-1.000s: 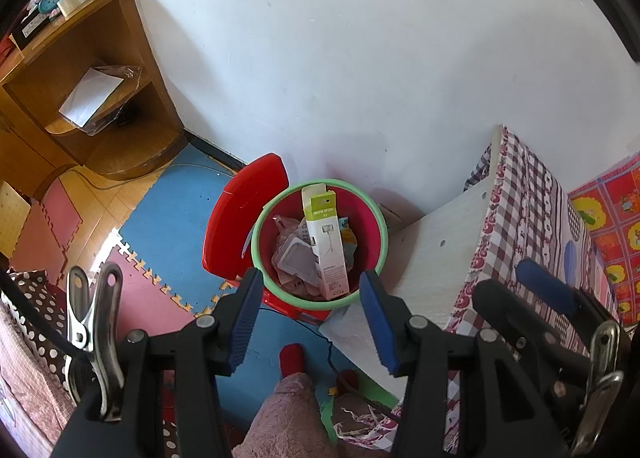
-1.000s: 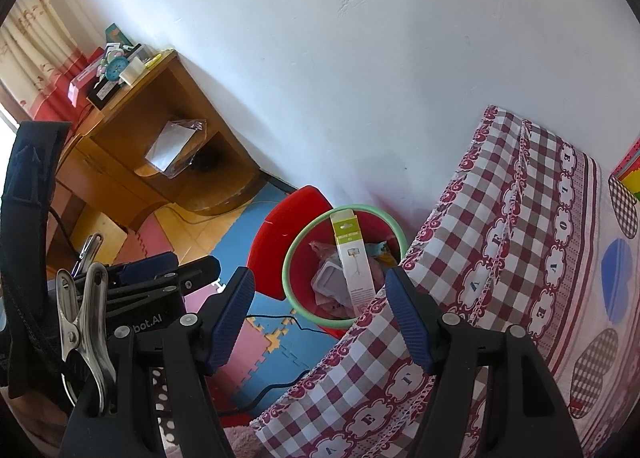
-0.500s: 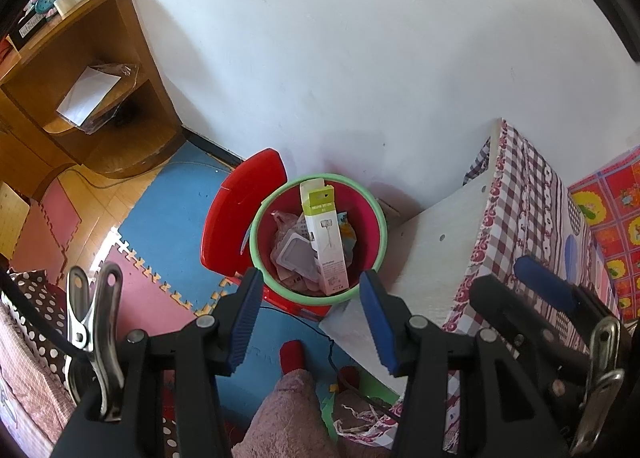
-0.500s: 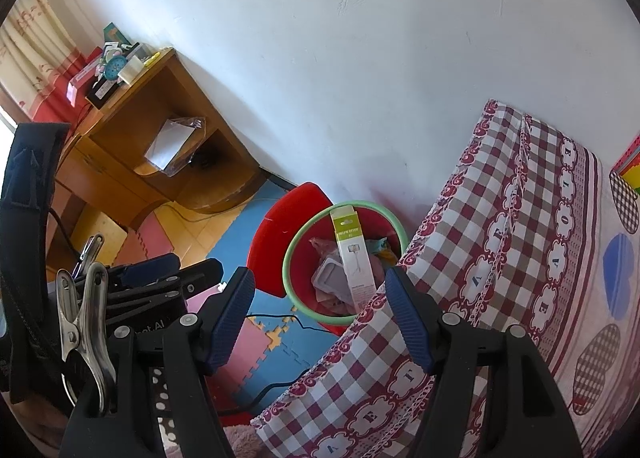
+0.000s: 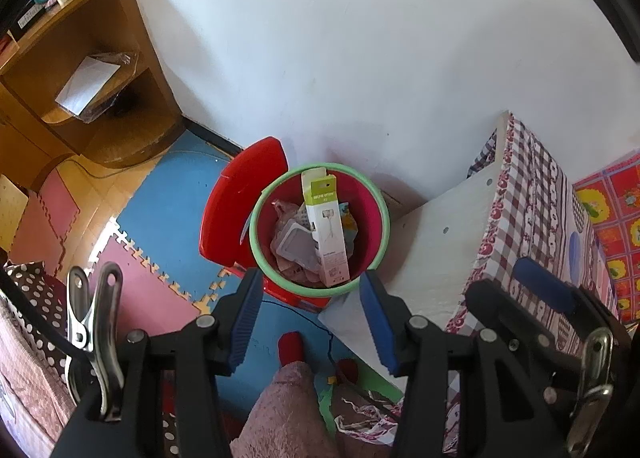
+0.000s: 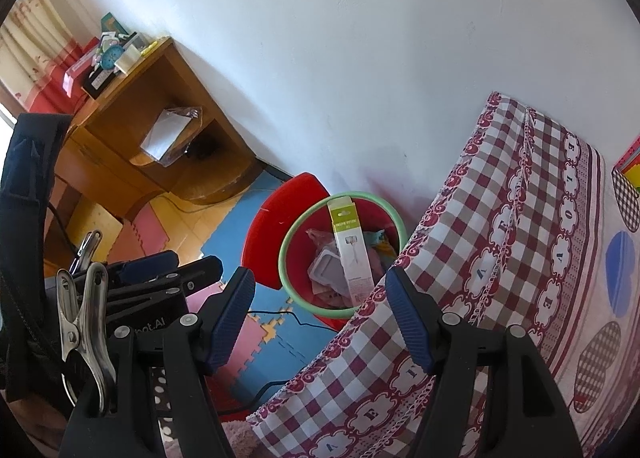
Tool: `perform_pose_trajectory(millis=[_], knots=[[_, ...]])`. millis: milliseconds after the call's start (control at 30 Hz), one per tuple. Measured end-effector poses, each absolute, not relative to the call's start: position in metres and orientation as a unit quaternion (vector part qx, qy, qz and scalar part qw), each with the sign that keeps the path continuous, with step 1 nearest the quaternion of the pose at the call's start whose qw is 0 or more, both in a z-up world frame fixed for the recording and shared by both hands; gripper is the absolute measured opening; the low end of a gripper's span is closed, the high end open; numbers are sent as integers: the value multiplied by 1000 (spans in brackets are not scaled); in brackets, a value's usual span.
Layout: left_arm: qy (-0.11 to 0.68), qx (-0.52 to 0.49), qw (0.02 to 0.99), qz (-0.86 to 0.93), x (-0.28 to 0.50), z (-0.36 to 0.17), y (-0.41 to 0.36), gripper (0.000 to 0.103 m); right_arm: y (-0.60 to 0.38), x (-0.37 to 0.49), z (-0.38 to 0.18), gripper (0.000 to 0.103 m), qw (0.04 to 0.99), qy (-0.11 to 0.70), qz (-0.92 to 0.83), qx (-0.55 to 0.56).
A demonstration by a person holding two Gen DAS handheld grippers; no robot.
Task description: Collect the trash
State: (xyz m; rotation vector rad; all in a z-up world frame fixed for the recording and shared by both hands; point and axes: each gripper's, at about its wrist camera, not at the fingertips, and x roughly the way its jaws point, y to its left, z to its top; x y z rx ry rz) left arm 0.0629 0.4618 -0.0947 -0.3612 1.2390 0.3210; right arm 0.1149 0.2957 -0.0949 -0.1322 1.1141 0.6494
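Observation:
A red bin with a green rim [image 5: 253, 236] stands on the floor against the white wall, its red lid [image 5: 236, 210] hanging open to the left. Inside lie a tall white and green box [image 5: 326, 234] and crumpled wrappers [image 5: 294, 246]. My left gripper [image 5: 311, 320] hovers above the bin's near edge, open with nothing between its blue pads. From the right wrist view the same bin [image 6: 283, 258] and box [image 6: 352, 254] show beyond my right gripper [image 6: 320, 318], also open and empty, above the corner of the checked bedcover [image 6: 500, 258].
A wooden desk [image 5: 100, 70] with a shelf stands at the left by the wall. Foam puzzle mats [image 5: 160, 218] cover the floor, and a black cable [image 5: 316, 322] runs across them. A fluffy pink slipper [image 5: 288, 414] and torn paper scraps [image 5: 360, 424] lie below the left gripper. The bed's white side panel [image 5: 432, 250] stands right of the bin.

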Motion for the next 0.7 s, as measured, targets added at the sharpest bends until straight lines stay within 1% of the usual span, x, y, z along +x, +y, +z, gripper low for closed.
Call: perform_pose_trajectory(millis=[700], knots=[[578, -161, 787, 146, 64, -96, 464, 52, 295, 117, -98, 70, 798, 521, 297, -57]])
